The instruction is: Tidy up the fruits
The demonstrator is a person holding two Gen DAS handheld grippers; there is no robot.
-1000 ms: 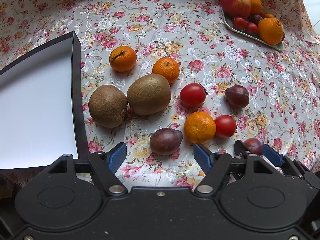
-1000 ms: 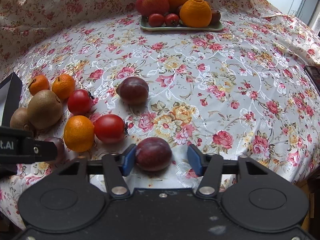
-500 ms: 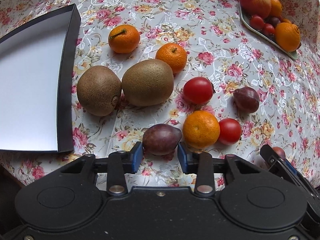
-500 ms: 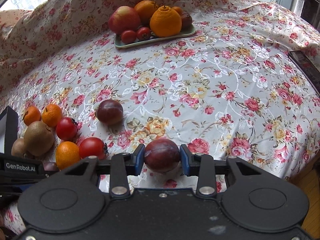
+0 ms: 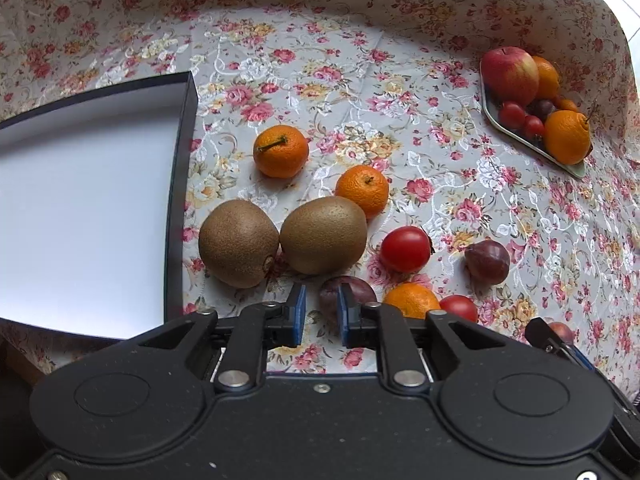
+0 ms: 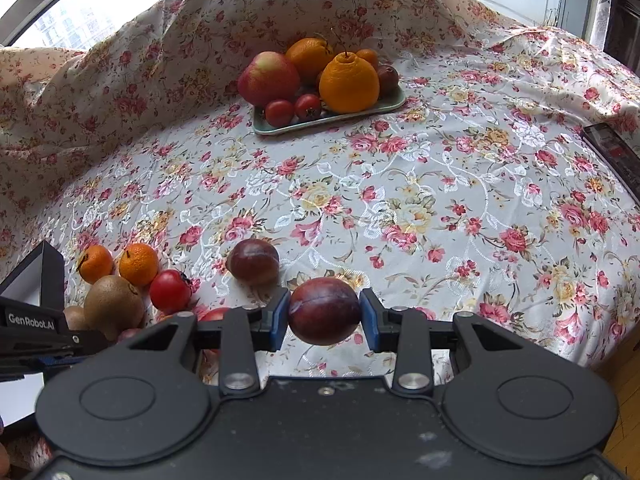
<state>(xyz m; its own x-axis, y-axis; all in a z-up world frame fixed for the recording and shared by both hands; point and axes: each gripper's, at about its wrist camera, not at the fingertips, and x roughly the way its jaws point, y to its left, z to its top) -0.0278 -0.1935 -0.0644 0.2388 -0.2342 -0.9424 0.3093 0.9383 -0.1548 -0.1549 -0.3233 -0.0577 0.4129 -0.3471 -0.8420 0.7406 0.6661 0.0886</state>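
At lower centre of the right wrist view, the right gripper [image 6: 324,318] clamps a dark plum [image 6: 323,310] between its blue pads. White lettering "GenRobot.AI" [image 6: 31,319] reads on the left gripper's side at lower left. In the left wrist view, the left gripper [image 5: 321,312] is nearly closed with nothing between its pads; a second plum [image 5: 347,291] lies just behind the right pad. A black-rimmed white box [image 5: 176,200] fills the left; a fruit tray [image 5: 520,136] sits upper right.

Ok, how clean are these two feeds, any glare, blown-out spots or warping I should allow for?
Left wrist view: the box interior is blown out white, and the cloth edges bow from the fisheye. Right wrist view: windows at the top corners are overexposed, the held plum is sharp, and the tablecloth shows mild sheen.
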